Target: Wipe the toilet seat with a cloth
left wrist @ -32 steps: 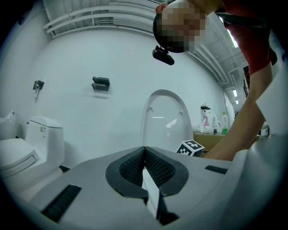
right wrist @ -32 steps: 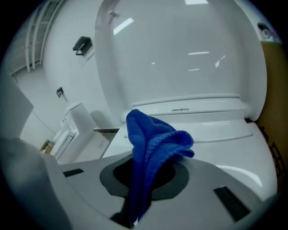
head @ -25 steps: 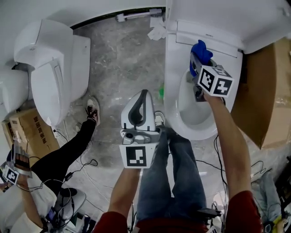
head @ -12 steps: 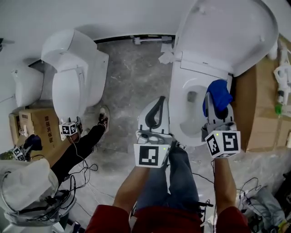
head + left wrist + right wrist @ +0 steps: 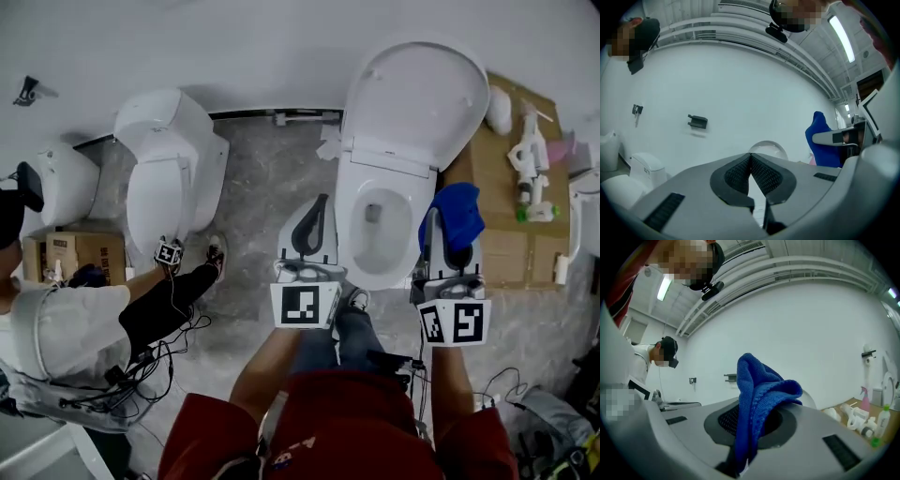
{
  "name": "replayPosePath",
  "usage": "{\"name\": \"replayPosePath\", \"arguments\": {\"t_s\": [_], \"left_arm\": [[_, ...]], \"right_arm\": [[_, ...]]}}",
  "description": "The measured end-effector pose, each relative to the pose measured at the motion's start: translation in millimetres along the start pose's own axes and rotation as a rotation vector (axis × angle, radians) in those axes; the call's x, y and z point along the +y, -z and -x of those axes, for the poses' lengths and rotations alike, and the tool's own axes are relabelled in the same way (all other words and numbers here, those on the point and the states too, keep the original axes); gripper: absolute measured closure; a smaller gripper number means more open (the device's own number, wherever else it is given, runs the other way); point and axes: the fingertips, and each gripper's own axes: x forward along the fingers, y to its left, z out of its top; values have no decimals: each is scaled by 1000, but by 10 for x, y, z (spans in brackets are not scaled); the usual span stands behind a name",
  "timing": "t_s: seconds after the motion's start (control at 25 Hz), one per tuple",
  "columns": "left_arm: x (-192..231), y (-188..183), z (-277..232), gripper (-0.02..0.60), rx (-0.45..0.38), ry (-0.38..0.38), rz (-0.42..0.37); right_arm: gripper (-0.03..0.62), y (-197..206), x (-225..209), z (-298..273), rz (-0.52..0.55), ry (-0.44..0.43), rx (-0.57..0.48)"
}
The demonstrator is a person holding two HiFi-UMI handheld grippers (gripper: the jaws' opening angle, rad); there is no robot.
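A person in a red top (image 5: 356, 422) and jeans stands over an open toilet, a gripper in each hand; the left gripper (image 5: 750, 158) points level with its jaws pressed together and nothing between them, held just to the left of the bowl in the head view; the right gripper (image 5: 448, 248) is clamped on a blue cloth (image 5: 759, 394), which bunches up above the jaws and hangs over the bowl's right edge, apart from the toilet seat (image 5: 352, 202). The seat is down on the bowl and the lid (image 5: 417, 94) stands raised against the white wall; inside the bowl only the dark drain opening (image 5: 373, 214) shows. To the right of the toilet, a cardboard box (image 5: 497, 183) carries white spray bottles (image 5: 525, 169) and a green-capped bottle on its top. To the left, a second toilet (image 5: 173, 178) has its lid shut; a seated person in a white shirt (image 5: 56, 328) stretches a dark-trousered leg beside it, with another cardboard box (image 5: 70, 255) behind.
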Motion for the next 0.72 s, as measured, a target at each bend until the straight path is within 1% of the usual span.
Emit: {"name": "replayPosePath", "arguments": {"t_s": [0.12, 0.28, 0.44, 0.72], "left_arm": [[-53, -309, 194, 566, -13, -10, -19], [-38, -609, 429, 566, -45, -32, -49], [-55, -812, 603, 566, -71, -32, -69], [-50, -1122, 779, 565, -125, -36, -125]], "right_arm": [[539, -278, 87, 227, 7, -2, -27], [539, -514, 209, 440, 28, -2, -62], [539, -671, 325, 559, 36, -7, -89], [539, -932, 511, 562, 47, -31, -135]]}}
